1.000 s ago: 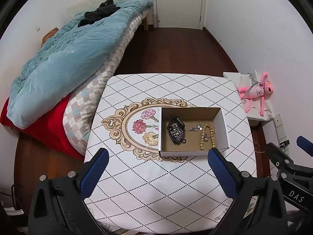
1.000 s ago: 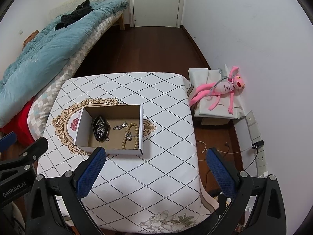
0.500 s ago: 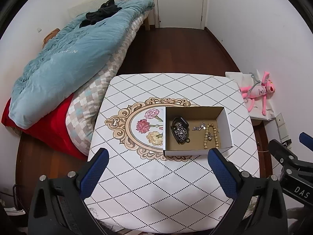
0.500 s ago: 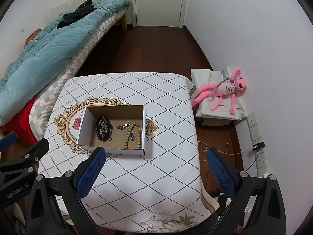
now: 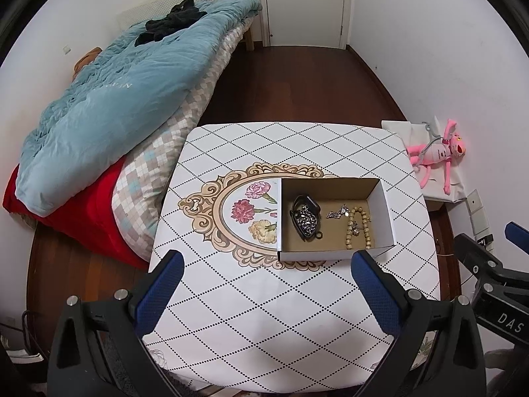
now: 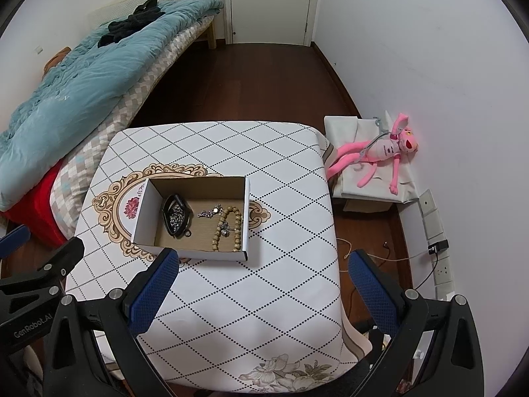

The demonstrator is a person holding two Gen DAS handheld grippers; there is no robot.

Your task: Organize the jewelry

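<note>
Overhead, both handheld grippers hang above a small table point(image 5: 297, 314) w/ a diamond-print cloth, neither touching anything. An open cardboard box point(image 5: 334, 254) is the fixed point: it sits on the cloth, overlapping the right half of a gold-framed floral medallion point(image 5: 231, 211).

Inside the box, left end: a dark oval dish point(image 5: 305, 218) holding a tangle of silvery chain. Box centre: a small silver charm piece point(image 5: 338, 213) lying loose on the floor of the box. Right of that, near the box's right wall: a tan beaded bracelet point(image 5: 358, 228), stretched into a long loop, w/ a small metal bit resting across it. All three pcs lie within the box walls; none is held.

Left gripper point(image 5: 267, 294), blue pads spread wide, is on the near side of the box, its right fingertip point(image 5: 362, 264) lined up w/ the box's near right corner in the left wrist view. Right gripper point(image 6: 261, 284), jaws likewise wide apart and empty, is also on the near side, its left fingertip point(image 6: 167, 264) overlapping the box's near wall in the right wrist view.

Beyond the box's left: a bed w/ a teal duvet point(image 5: 105, 99). Beyond its right, off the table: a pink plush toy point(image 6: 380, 152) on a covered stand by the wall. Far past the box: a white door point(image 6: 271, 3).
</note>
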